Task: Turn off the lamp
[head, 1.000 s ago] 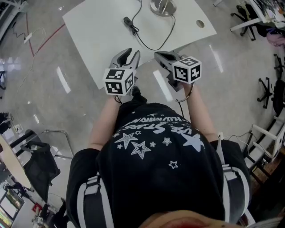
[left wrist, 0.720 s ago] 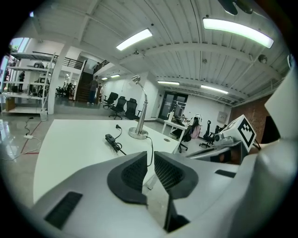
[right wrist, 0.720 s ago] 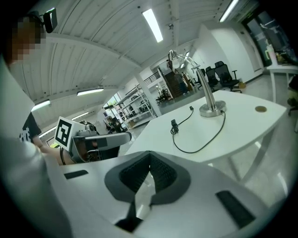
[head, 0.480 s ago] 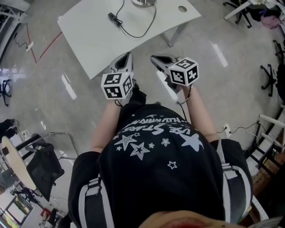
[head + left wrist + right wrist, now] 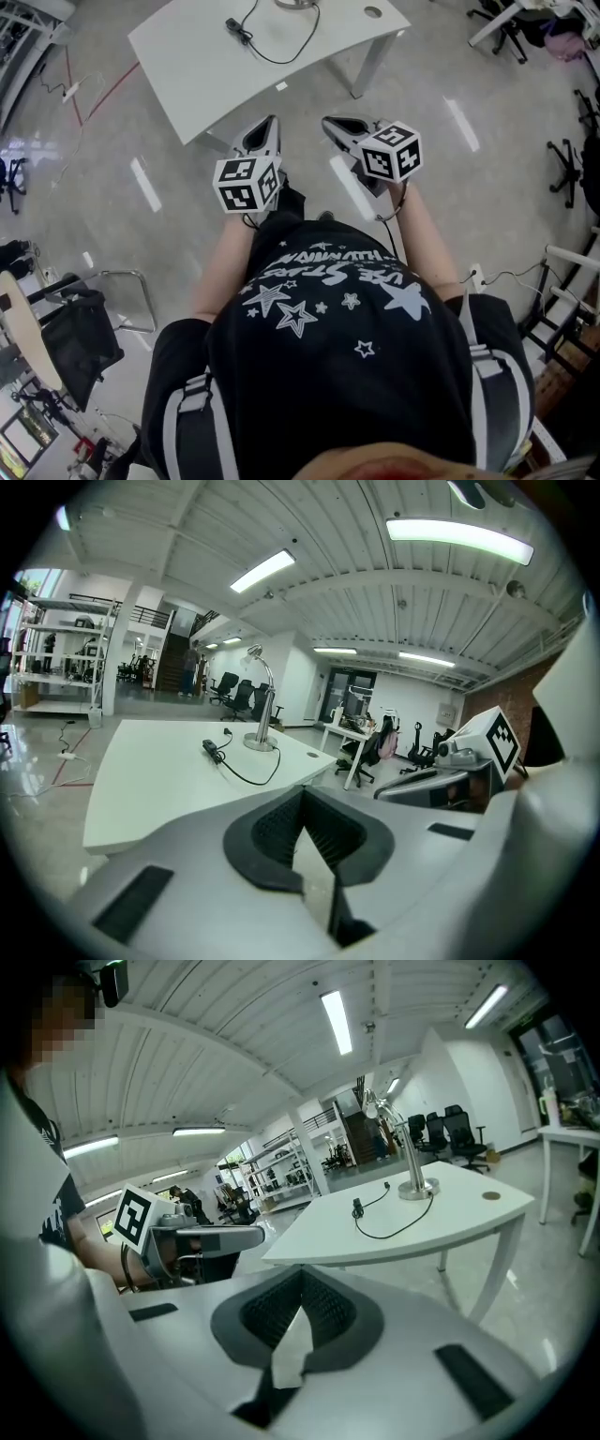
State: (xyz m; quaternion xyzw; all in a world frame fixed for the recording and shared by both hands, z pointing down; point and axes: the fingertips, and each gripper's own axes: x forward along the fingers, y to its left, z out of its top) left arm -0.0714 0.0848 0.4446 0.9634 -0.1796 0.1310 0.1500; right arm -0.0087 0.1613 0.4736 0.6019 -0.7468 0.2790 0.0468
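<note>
The silver desk lamp [image 5: 266, 710] stands at the far side of the white table [image 5: 202, 66]; only its base [image 5: 295, 3] shows in the head view. Its black cord with an inline switch [image 5: 232, 26] lies on the tabletop. The lamp [image 5: 407, 1152] and the switch [image 5: 357, 1208] also show in the right gripper view. Both grippers hang in front of the person's chest, well short of the table's near edge. My left gripper [image 5: 270, 122] is shut and holds nothing, and so is my right gripper [image 5: 330, 121]. Whether the lamp is lit cannot be told.
The table has a round cable hole [image 5: 373, 12] and a leg [image 5: 367, 64] on the right. Office chairs [image 5: 562, 183] stand at the right, a dark chair [image 5: 80, 337] at the lower left. Red and white cables [image 5: 70, 84] lie on the shiny floor at the left.
The left gripper's jaws have closed from open. The person has backed away from the table, so both grippers are farther from it and the lamp base has slid to the picture's top edge.
</note>
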